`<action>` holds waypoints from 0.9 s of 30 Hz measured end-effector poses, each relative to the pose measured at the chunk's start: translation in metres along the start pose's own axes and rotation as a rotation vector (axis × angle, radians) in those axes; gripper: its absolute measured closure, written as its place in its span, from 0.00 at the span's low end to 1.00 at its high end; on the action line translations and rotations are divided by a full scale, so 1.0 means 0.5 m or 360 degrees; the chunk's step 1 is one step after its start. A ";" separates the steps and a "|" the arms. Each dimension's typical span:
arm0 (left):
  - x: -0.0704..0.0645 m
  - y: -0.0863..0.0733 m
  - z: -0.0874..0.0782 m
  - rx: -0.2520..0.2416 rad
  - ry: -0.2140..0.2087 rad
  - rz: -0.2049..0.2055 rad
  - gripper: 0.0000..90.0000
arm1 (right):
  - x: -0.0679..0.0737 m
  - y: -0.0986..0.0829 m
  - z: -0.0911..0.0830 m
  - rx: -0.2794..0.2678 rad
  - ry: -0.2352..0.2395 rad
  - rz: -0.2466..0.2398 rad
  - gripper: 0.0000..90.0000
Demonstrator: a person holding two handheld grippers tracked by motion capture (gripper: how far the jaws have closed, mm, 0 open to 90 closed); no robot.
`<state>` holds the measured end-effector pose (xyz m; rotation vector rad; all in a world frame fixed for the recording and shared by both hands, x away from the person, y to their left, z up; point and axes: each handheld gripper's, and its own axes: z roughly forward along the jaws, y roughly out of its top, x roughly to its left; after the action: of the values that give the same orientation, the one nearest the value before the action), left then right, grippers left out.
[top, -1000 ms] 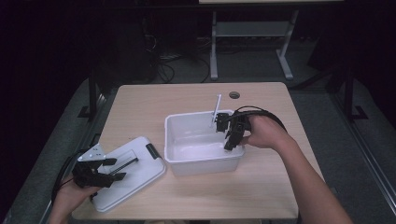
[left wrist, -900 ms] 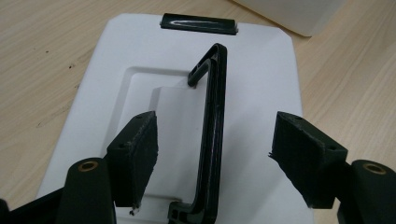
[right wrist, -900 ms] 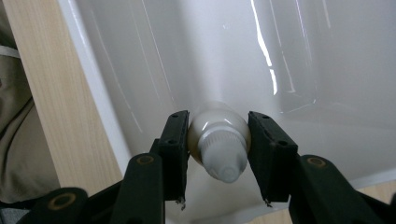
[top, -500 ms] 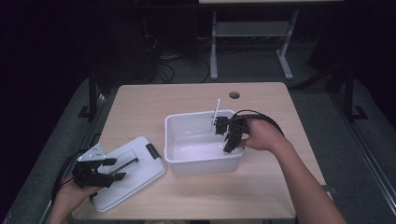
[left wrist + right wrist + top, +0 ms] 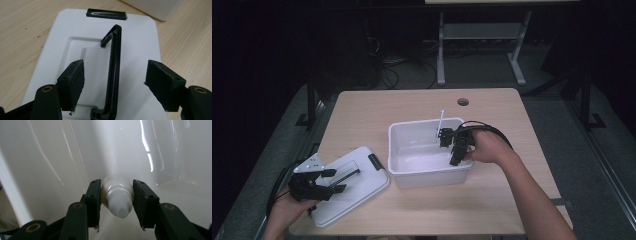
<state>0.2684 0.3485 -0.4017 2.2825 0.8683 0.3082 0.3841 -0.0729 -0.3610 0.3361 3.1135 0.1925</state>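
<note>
Inside the white bin [image 5: 412,172], between the two black pads of my right gripper [image 5: 117,202], sits a small white tube [image 5: 117,198] with a ribbed screw cap; both pads press flat against its sides, so the gripper is clamped on it, cap end pointing back toward the camera. Around it in the right gripper view I see the glossy white inner walls of the bin, with streaks of reflected light. From the high view, my right gripper [image 5: 454,145] is lowered into the bin near its right wall, my right hand [image 5: 486,148] resting over the rim, the cable looping above it. A thin white stick [image 5: 440,120] rises at a slant above the far rim of the bin; I cannot tell what it belongs to.

Well apart from that, at the near left corner of the wooden table [image 5: 422,102], the bin's lid [image 5: 357,182] lies flat. My left gripper [image 5: 317,184] hovers over its near end, held in my left hand [image 5: 294,202]. In the left gripper view, its jaws stand wide apart, gripping nothing, one on each side of the lid's black handle [image 5: 113,72], which runs lengthwise between them. A black latch [image 5: 106,13] sits at the lid's far edge, with a corner of the bin just beyond it.
</note>
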 end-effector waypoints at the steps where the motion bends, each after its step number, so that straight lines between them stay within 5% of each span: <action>1: 0.000 0.000 0.000 0.0003 -0.0001 0.0004 0.34 | -0.001 0.000 0.003 0.0000 0.0002 0.0002 0.66; 17: -0.001 0.001 -0.002 -0.0005 0.0018 0.0000 0.34 | 0.001 0.002 0.012 0.0027 -0.0006 0.0009 0.66; 27: -0.002 0.003 0.004 0.0018 0.0016 0.0010 0.34 | 0.005 -0.008 -0.014 -0.0027 -0.0027 0.0038 0.64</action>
<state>0.2691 0.3462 -0.4022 2.2968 0.8700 0.3187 0.3809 -0.0769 -0.3546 0.3729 3.0907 0.2151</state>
